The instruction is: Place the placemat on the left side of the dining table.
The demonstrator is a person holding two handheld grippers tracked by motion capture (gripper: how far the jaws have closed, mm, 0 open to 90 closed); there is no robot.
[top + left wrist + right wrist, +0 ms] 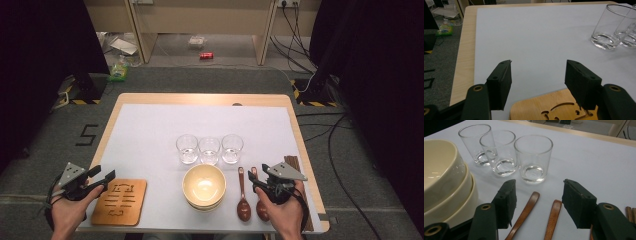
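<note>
Both tongs stand apart and empty, so this looks like the approach step before any pick. Right tongs (pixel 257 176) hover over the handles of the two brown wooden spoons (pixel 537 212), which lie side by side at 3 o'clock of the stacked cream ceramic bowls (pixel 203 187), with the three clear glass tumblers (pixel 209 149) in a row at 12 o'clock. Left tongs (pixel 102 177) hang just beside the square bamboo trivet (pixel 120 201) at the bench's (pixel 150 125) near left. Next move probably calls for lowering onto one spoon handle and closing.

Black tongs (pixel 102 178) with brass-ringed screw holes, grey three-cornered top plates, trailing black cables.
</note>
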